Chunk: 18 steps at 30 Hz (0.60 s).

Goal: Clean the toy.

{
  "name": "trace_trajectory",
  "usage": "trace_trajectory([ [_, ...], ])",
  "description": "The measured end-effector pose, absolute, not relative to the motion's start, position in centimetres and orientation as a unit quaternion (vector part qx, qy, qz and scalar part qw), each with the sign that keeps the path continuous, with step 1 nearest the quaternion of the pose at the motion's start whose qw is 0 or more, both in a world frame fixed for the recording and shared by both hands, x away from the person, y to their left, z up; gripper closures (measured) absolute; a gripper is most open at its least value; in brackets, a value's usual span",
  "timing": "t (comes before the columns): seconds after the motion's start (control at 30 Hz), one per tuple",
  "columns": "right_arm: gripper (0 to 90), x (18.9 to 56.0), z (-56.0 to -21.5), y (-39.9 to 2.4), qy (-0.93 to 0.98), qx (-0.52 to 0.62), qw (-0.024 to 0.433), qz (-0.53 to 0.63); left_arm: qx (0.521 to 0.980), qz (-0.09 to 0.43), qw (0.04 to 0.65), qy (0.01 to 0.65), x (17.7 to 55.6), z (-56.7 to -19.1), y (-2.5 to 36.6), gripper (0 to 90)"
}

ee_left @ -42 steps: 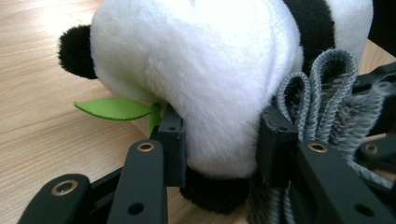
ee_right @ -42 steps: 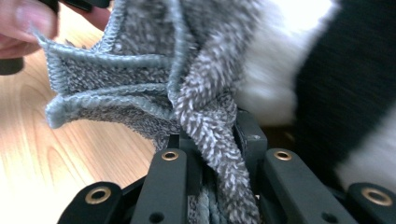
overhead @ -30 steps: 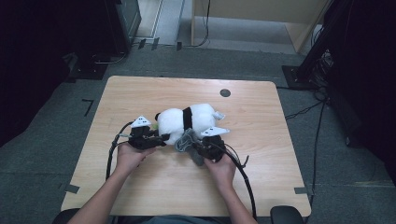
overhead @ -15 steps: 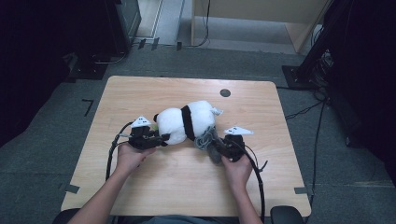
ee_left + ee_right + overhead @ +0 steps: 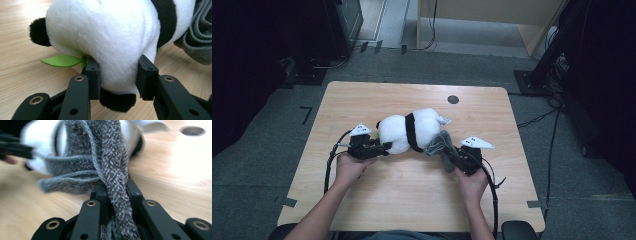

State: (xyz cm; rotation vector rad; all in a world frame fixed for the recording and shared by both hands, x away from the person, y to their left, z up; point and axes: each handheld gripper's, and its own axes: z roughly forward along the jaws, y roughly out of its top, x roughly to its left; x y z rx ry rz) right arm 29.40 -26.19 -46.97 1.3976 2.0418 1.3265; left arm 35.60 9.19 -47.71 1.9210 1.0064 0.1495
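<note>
We are clamping the left gripper (image 5: pixel 117 75) on the panda (image 5: pixel 409 131), lying lengthwise across the table (image 5: pixel 362 100), head leftward; the right gripper (image 5: pixel 117 192) is pinching its grey cloth (image 5: pixel 110 170).

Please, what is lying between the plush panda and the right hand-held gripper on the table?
A grey fuzzy cloth bridges them in the high view: it runs from the plush panda into the right hand-held gripper, whose jaws are shut on it in the right gripper view.

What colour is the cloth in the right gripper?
Grey, fuzzy cloth; clearest in the right gripper view.
</note>
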Motion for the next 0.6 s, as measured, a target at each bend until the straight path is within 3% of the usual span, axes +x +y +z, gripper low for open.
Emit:
trace_trajectory([
  [0.6, 78.0, 30.0, -48.0, -14.4, 0.832, 0.327, 0.066, 0.443, 0.782, 0.066, 0.466, 0.408, 35.5, -47.6, 8.9, 61.0],
])
